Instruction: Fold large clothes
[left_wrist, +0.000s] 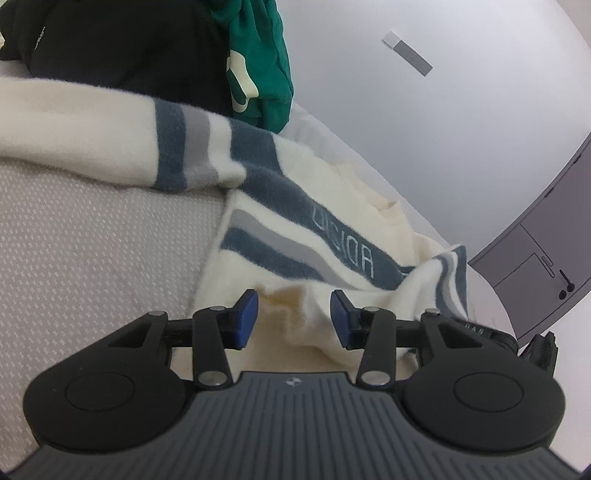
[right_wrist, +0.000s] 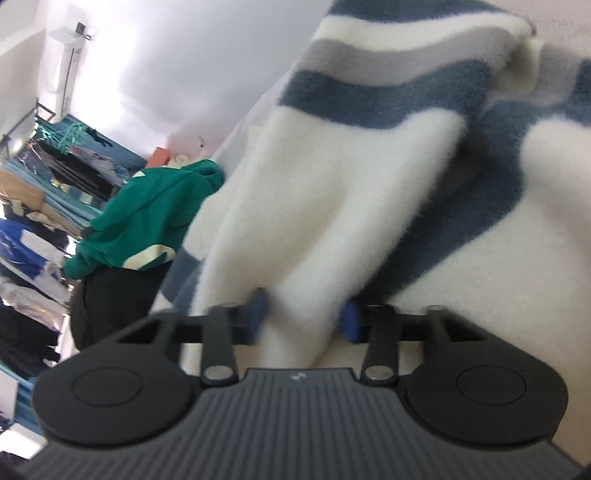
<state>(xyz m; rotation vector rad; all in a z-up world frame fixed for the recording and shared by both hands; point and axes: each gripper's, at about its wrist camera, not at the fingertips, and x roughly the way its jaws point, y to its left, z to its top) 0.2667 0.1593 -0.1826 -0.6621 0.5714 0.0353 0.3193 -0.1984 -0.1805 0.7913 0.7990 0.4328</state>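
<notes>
The item under work is a cream knit sweater (left_wrist: 303, 206) with blue-grey and light grey stripes and a stitched wordmark on its widest band; it lies on a pale textured bed cover (left_wrist: 92, 240), one striped sleeve stretched out to the left and the body bunched toward the right. The left gripper (left_wrist: 293, 317) sits low over the near edge of the garment, its blue pads (left_wrist: 245, 317) standing partly apart with a ridge of cream fabric between them; no pad is visibly pressing the cloth, so this reads as a grasp being set up rather than made. The right gripper (right_wrist: 304, 319) has a thick fold of the same sweater (right_wrist: 332, 206) rising from between its blue pads (right_wrist: 258, 314), which bracket the fold closely; the picture is blurred there, but the fold pinches in where it passes the pads, and I judge the jaws clamped on it. In the left wrist view part of the other tool shows at the far right beside the bunched end, consistent with one hand taking each end of the hem or side. That placement suits lifting and spreading the sweater flat before a fold; the folding itself appears barely begun. A green hooded garment (right_wrist: 147, 218) and a black garment (left_wrist: 122, 40) are piled at the far side, apparently awaiting their turn. A cluttered clothes rack (right_wrist: 44, 177) stands beyond.
</notes>
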